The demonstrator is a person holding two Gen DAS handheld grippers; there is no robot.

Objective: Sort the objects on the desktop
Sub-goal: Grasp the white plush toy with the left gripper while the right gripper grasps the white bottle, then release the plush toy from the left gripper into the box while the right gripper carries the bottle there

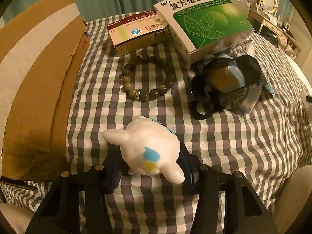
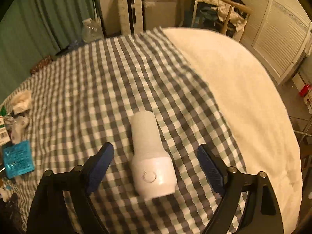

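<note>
1. We hold the white figurine [image 1: 151, 152] clamped between the fingers of our left gripper [image 1: 152, 167], over the checked bedcover [image 1: 224, 146]; we judge this the carrying step, and the cardboard box [image 1: 39, 78] to the left looks a likely bin
2. Our right gripper [image 2: 156, 165] has its fingers apart on either side of the white bottle-shaped device [image 2: 150, 156], which lies on the cover, not yet gripped
3. Next, we judge, the left must swing left and release, while the right needs to close squarely on the device's wide end
4. Counted in the left view: two medicine boxes [image 1: 202, 19], one bead bracelet [image 1: 146, 78], one dark lidded object in plastic wrap [image 1: 226, 81], one figurine
</note>
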